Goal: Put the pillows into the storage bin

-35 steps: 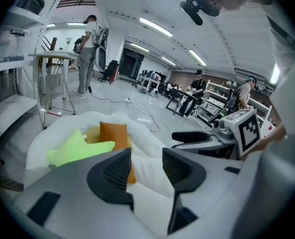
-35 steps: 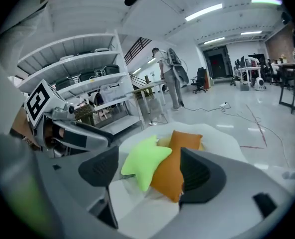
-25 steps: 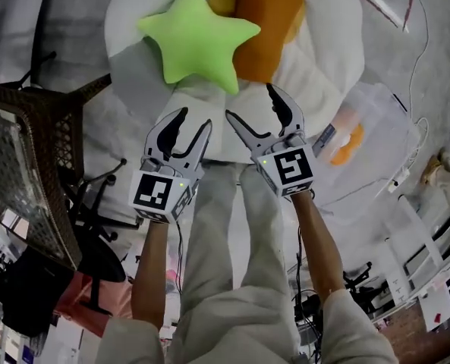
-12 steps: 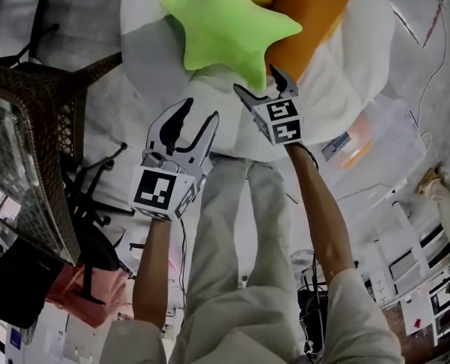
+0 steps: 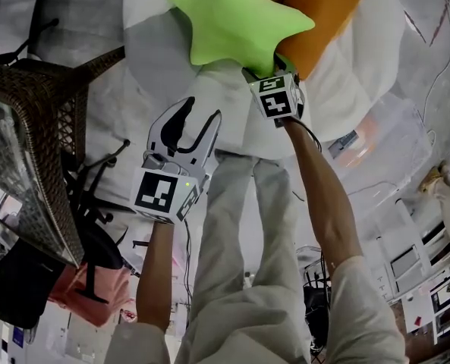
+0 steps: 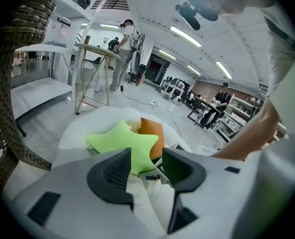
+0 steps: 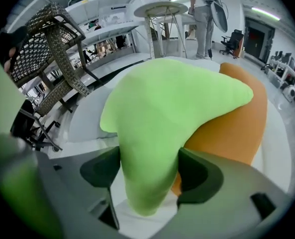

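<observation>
No pillow is in the storage bin [image 5: 407, 139] yet; the right gripper [image 7: 149, 173] has just been closing onto the green star pillow [image 5: 240, 21]'s point, while the left gripper [image 5: 199, 112] gapes empty.

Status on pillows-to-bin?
Done: nothing; green star pillow and orange pillow lie on the white cushion. In hand: right gripper has just been closing its jaws on a star point; left gripper open, empty. Left: both into the clear storage bin.

Orange pillow [image 5: 325, 17] half behind green star pillow [image 5: 236, 21], both beyond the top edge.
</observation>
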`<control>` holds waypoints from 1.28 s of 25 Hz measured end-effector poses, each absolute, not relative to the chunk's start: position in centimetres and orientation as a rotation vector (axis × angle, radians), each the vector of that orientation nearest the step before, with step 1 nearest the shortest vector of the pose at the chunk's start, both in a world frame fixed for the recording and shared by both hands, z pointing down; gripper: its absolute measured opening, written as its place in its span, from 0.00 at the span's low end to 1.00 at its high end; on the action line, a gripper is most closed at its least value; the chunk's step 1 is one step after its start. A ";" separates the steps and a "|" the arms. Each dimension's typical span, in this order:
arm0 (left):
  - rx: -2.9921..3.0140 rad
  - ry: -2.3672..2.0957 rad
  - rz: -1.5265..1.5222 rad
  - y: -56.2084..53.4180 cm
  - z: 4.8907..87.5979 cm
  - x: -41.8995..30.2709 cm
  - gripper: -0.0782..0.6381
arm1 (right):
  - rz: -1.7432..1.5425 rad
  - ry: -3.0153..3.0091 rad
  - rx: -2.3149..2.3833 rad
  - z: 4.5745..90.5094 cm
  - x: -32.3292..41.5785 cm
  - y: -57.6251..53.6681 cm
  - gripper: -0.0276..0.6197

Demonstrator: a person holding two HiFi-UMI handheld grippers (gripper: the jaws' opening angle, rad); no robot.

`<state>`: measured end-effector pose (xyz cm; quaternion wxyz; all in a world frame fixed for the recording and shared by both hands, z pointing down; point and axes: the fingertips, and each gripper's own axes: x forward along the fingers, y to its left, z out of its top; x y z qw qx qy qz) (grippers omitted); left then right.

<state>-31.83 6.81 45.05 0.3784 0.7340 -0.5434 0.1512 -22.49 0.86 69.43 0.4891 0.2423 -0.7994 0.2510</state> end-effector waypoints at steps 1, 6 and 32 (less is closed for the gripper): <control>1.875 -1.389 0.385 6.9 45.0 -31.9 0.38 | 0.605 -1.932 0.596 69.6 -22.4 0.7 0.59; 1.878 -1.392 0.382 7.0 44.9 -32.0 0.38 | 0.630 -1.875 0.589 70.0 -22.2 0.6 0.53; 1.948 -1.367 0.404 7.2 41.4 -27.6 0.38 | 0.770 -2.169 0.686 53.8 -18.9 5.6 0.35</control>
